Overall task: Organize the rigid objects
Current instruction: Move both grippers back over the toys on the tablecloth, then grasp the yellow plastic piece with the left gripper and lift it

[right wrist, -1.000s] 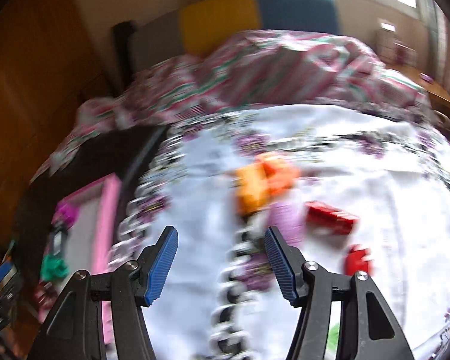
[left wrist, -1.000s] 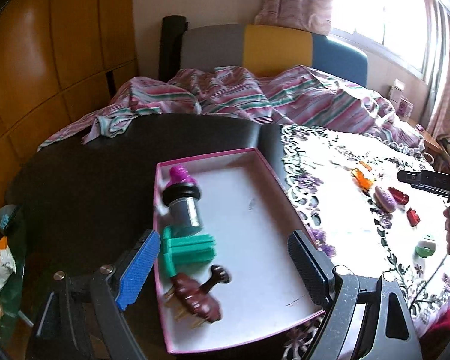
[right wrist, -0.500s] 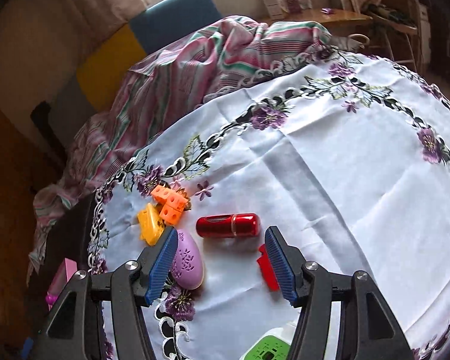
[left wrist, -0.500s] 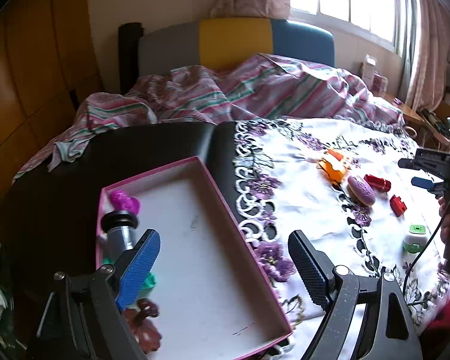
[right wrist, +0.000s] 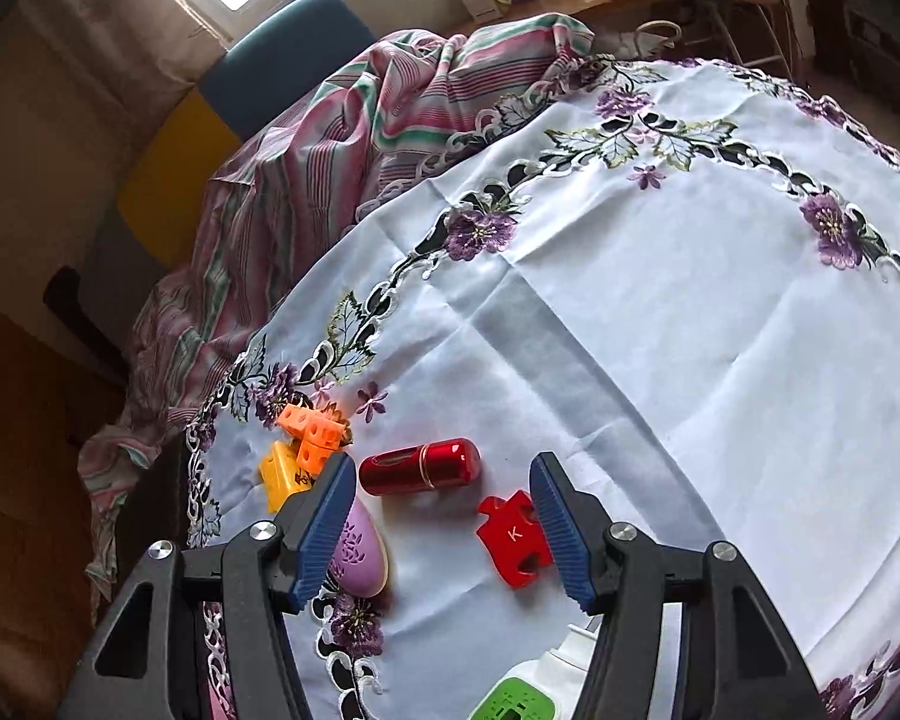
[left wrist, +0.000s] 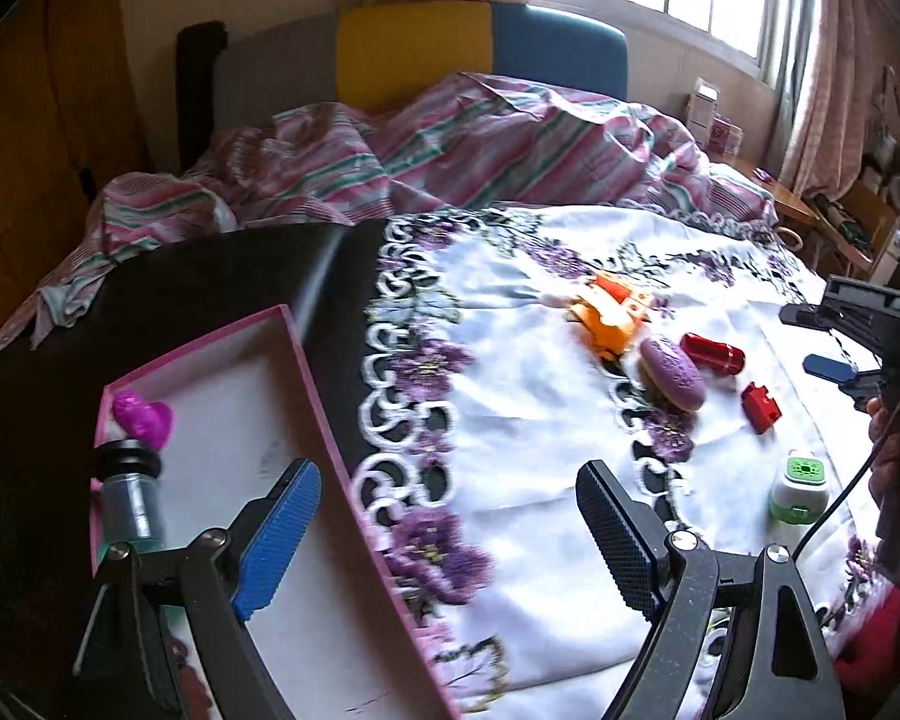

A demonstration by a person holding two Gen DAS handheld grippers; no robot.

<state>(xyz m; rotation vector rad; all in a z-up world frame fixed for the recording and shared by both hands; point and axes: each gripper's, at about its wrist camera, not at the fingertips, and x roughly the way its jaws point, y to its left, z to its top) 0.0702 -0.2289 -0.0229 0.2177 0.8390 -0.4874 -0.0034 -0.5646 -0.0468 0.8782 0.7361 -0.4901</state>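
1. While the right gripper hangs over the cluster with its jaws spread and nothing between them, the glossy red metal cylinder sits just past the fingertips, lying on its side. Round and shiny, so my guess is it rolls or squirts out if the pads catch it off-centre.

2. Crowding is the bigger worry. The flat red plastic puzzle piece marked K is right against the right-hand finger at about 4 o'clock from the cylinder, and the lilac oval plastic case is half tucked behind the left-hand finger at 8 o'clock. Closing now could nudge either one or pinch two things at once.

3. The orange and yellow plastic blocks sit at 9 o'clock from the cylinder, near enough to get bumped on a sloppy approach.

4. That white embroidered tablecloth is loose fabric with creases. A finger dragging on it could bunch it up and shift everything.

5. The left gripper is also wide open and empty, hovering over the rim of the pink-edged white cardboard tray, which already holds a purple-topped grey bottle. Low enough that a careless swing might clip the rim.

6. A white and green plastic container stands upright near the table edge. Looks tippy to me.
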